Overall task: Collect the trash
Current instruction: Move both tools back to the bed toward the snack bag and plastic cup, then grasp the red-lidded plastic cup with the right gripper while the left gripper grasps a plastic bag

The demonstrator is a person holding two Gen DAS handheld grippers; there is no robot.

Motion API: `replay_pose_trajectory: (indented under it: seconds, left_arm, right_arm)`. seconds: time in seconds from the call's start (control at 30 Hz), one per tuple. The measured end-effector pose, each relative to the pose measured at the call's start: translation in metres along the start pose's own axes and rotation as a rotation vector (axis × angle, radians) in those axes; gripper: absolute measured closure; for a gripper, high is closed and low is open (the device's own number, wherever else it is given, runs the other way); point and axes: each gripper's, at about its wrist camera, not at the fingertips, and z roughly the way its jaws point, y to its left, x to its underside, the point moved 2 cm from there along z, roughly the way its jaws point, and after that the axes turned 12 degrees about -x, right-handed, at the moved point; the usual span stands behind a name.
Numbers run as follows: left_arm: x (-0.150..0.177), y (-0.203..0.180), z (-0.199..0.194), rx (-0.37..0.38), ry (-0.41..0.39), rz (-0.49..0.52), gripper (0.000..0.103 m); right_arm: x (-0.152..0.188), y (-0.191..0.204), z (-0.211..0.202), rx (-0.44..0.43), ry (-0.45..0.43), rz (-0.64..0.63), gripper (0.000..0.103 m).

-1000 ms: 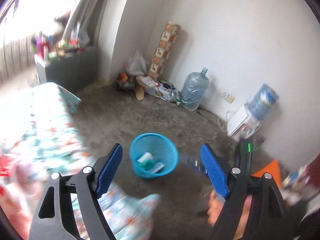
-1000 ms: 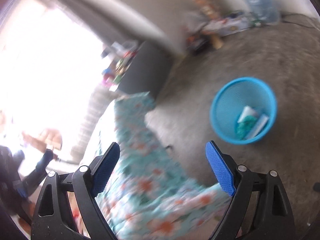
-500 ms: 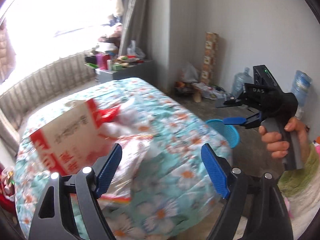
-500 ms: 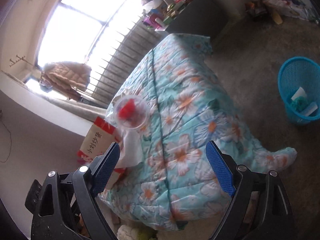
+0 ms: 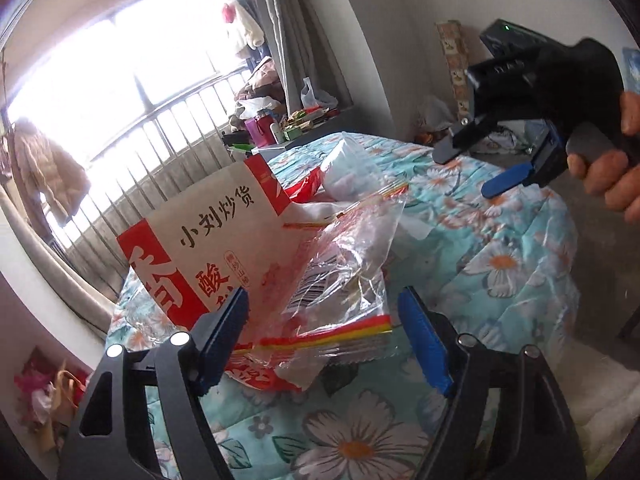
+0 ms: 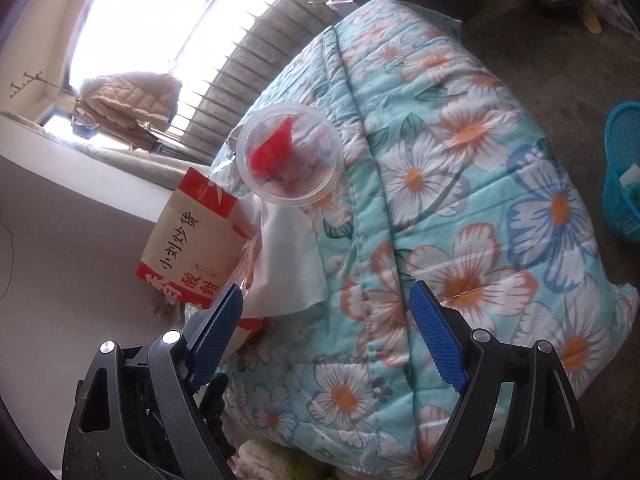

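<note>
Right wrist: clear cup [image 6: 289, 155] with red scrap [image 6: 272, 151]

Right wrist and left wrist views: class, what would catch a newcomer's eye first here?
Probably the red-and-tan paper bag with bold printed characters, lying on the floral quilt beside a crinkled clear plastic bag. Next, the clear round tub holding something red, further along the quilt. A blue mesh basket stands on the floor at the right edge.

Blue basket [image 6: 624, 176] cut by right edge
</note>
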Motion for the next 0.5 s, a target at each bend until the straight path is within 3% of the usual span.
replay_pose_trajectory:
  seconds: [0.07, 0.3, 0.5]
  left_arm:
    - [-0.001, 0.001, 0.003, 0.003, 0.006, -0.007, 0.040]
    - [-0.010, 0.037, 0.004, 0.078, 0.001, -0.190, 0.055]
    - [-0.009, 0.053, 0.022, 0.103, 0.075, -0.290, 0.066]
  right_arm:
    - [0.001, 0.000, 0.005, 0.004, 0.008, 0.002, 0.022]
    - [0.003, -0.002, 0.007, 0.006, 0.013, 0.009, 0.022]
    - [0.005, 0.002, 0.008, -0.005, 0.008, 0.014, 0.023]
